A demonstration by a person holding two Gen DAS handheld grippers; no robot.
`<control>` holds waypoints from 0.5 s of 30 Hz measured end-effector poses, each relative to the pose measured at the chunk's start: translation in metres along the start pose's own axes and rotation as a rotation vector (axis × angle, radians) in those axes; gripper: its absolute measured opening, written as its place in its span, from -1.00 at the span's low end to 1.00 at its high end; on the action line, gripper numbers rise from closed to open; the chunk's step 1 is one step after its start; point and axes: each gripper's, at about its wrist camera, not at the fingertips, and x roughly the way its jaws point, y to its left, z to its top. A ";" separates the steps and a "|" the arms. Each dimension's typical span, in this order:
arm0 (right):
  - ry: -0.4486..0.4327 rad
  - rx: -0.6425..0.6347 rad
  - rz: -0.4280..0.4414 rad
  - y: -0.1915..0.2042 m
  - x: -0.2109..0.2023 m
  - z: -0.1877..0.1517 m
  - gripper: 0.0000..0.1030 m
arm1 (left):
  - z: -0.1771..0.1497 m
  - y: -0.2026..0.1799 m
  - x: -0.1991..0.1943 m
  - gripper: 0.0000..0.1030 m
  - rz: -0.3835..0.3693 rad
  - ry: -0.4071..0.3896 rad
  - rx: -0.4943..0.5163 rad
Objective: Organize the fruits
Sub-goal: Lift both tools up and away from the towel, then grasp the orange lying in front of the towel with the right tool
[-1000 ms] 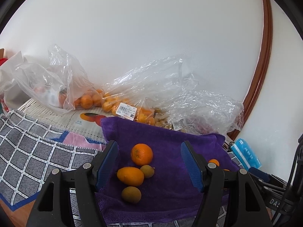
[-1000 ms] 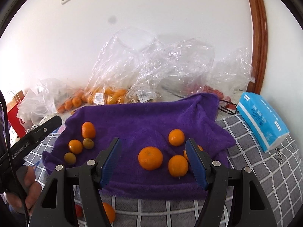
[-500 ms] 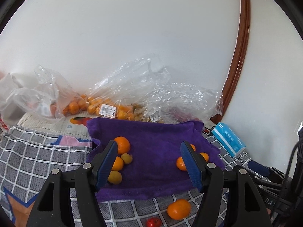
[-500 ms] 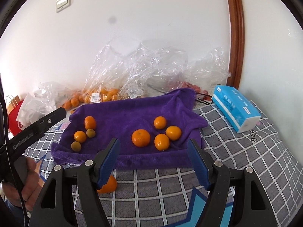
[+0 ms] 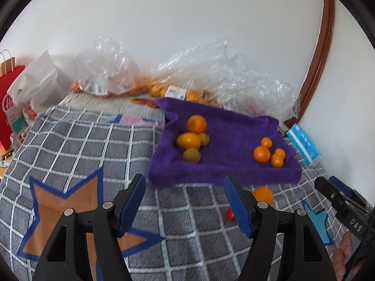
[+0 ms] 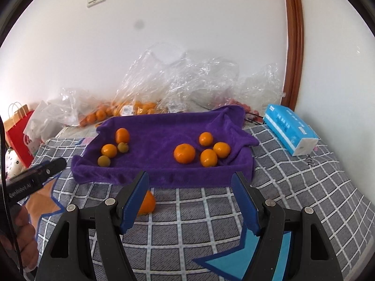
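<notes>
Both grippers hung empty over a checked blanket (image 6: 304, 182), their blue-padded jaws spread wide. Ahead of the left gripper (image 5: 185, 201) and off to its right lay a purple towel (image 5: 225, 164). On the towel's left side sat a cluster of four (image 6: 112, 147), two orange fruits and two greenish ones, with four mandarins (image 6: 201, 149) grouped well apart on its right. Most of the sorting appeared done. One stray orange (image 6: 146, 203) sat on the blanket just short of the towel's near edge, partly behind the left finger of the right gripper (image 6: 189, 199). A small red fruit (image 5: 230, 214) lay near it, beside the left gripper's right finger. Both likely remained to be placed.
</notes>
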 end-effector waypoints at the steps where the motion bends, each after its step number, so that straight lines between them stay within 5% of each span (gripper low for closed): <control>1: 0.013 0.000 0.016 0.002 0.001 -0.002 0.41 | -0.004 0.002 0.000 0.31 0.009 0.008 0.007; 15: 0.092 -0.019 0.040 0.015 0.022 -0.015 0.27 | -0.023 0.034 0.023 0.31 0.088 0.106 -0.052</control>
